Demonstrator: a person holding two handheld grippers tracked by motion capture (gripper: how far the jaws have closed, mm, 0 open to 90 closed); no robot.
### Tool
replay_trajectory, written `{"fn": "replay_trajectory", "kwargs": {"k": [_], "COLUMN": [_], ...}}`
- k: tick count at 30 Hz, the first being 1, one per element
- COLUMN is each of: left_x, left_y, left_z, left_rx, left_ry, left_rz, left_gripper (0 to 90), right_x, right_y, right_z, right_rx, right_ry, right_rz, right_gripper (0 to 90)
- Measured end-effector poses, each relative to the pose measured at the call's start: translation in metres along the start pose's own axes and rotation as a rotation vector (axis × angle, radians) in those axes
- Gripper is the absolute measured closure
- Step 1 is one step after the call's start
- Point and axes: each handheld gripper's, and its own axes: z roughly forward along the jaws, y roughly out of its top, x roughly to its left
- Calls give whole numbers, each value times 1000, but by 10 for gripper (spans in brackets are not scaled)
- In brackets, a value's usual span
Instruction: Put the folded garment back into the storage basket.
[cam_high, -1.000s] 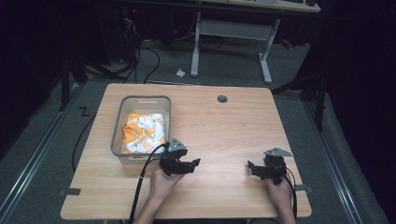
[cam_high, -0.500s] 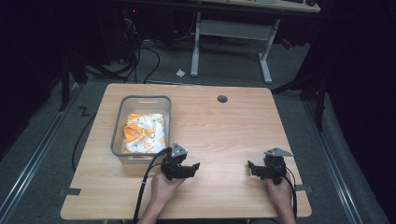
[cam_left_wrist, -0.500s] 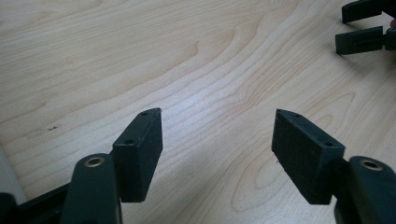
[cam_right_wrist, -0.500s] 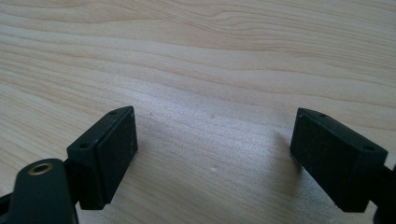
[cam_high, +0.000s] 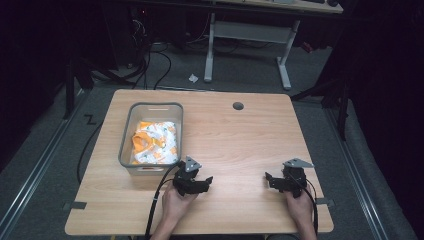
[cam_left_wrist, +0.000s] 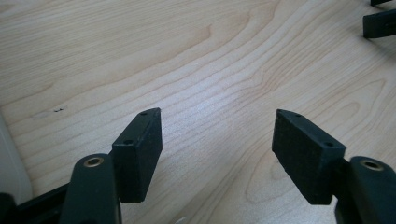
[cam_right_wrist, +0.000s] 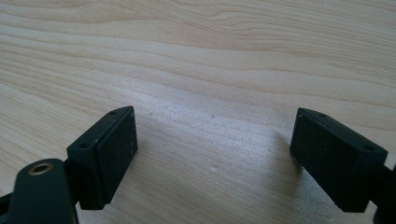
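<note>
My left hand-held gripper (cam_high: 200, 181) rests low on the light wooden worktop (cam_high: 240, 145), jaws open and empty, ready to reach. The grey plastic bin (cam_high: 150, 107) with orange-white cloth (cam_high: 155, 142) sits at ten o'clock. My right hand-held gripper (cam_high: 274, 181) is open too.

High view: fixed above my side of the table (cam_high: 235, 135), looking forward and down, far enough to take in the whole top and the floor beyond. Left gripper view: rides my left gripper (cam_left_wrist: 217, 140), low, close over the wood, with my right gripper's tips at its top right corner. Right gripper view: rides my right gripper (cam_right_wrist: 215, 144), equally close. All three share the near tabletop.
</note>
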Motion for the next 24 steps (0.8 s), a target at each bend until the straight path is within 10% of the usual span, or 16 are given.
{"fn": "replay_trajectory", "kwargs": {"k": [24], "left_x": [-6], "left_y": [-9], "left_z": [13], "left_rx": [17], "left_ry": [117], "left_rz": [81], "left_gripper": [304], "right_x": [0], "right_y": [0], "right_z": [0], "right_rx": [0], "right_ry": [0], "right_rz": [1], "right_gripper": [147]}}
